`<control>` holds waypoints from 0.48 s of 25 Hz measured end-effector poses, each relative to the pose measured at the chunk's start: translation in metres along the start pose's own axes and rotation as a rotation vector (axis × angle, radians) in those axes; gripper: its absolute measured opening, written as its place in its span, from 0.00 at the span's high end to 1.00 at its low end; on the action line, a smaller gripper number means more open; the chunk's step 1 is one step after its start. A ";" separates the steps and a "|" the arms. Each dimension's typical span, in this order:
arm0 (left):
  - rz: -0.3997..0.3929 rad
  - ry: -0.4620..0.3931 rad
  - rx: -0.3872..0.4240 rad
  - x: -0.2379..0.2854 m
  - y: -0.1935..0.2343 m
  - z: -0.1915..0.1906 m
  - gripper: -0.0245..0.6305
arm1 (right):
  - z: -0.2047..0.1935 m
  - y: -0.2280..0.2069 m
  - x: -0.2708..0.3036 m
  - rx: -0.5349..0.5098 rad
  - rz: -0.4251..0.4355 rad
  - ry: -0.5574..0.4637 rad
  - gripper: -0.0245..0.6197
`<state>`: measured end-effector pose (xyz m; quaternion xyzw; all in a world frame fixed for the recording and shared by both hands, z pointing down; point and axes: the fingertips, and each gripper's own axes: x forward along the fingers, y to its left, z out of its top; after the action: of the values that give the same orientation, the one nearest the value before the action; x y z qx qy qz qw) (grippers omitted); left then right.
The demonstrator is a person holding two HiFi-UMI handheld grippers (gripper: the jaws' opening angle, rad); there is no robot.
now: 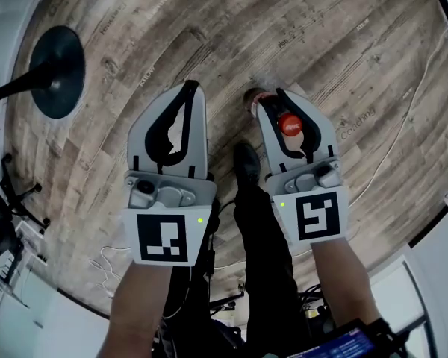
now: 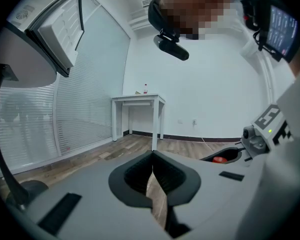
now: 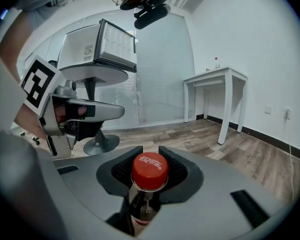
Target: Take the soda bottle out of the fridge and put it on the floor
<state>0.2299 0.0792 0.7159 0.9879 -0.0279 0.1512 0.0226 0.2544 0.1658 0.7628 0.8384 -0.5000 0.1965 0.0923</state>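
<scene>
One soda bottle hangs in right tool above wide floor.

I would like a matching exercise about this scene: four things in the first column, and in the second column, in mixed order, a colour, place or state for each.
1 soda bottle
2 left gripper
3 white table
4 bottle cap

A red
B stands far off across the room
C jaws together, nothing between them
D neck held between the jaws of the right gripper

Pairs: 1-D, 2-C, 3-B, 4-A
</scene>
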 end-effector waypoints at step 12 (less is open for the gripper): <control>0.015 0.013 -0.023 0.019 0.007 -0.033 0.94 | -0.038 -0.010 0.031 0.002 0.029 0.005 0.79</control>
<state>0.2374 0.0729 0.7534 0.9863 -0.0367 0.1575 0.0330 0.2674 0.1596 0.8105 0.8307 -0.5114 0.2006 0.0898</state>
